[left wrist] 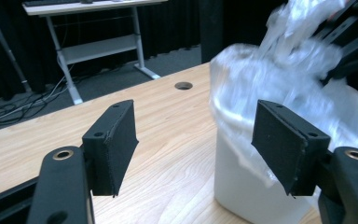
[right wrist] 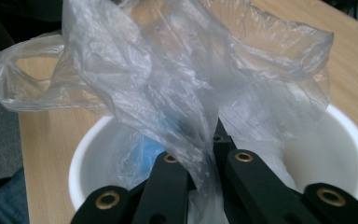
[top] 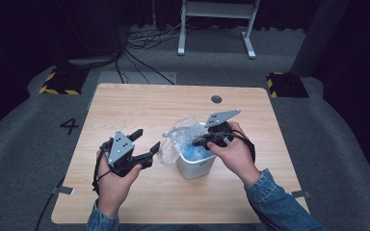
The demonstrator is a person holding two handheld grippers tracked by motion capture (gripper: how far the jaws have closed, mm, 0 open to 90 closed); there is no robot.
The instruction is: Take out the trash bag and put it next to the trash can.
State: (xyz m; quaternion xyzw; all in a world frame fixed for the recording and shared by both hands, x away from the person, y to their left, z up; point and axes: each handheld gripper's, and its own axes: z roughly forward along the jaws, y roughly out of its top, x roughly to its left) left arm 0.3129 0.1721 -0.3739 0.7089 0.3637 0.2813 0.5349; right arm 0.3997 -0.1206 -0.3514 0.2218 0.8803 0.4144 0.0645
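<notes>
A small white bin stands on the wooden table, right of centre. A clear plastic bag lines it and bunches up over its left rim. Something blue lies inside. My right gripper hangs over the bin's opening, shut on a fold of the bag, with its jaws pinching the film above the bin's rim and the blue thing below. My left gripper is open, just left of the bag and apart from it. Between its pads lies bare table, with the bin and bag beyond.
A round cable hole sits near the table's far edge. Beyond the table stand a white desk frame, floor cables and two yellow-and-black striped blocks. Bare wood stretches to the left of the bin and behind it.
</notes>
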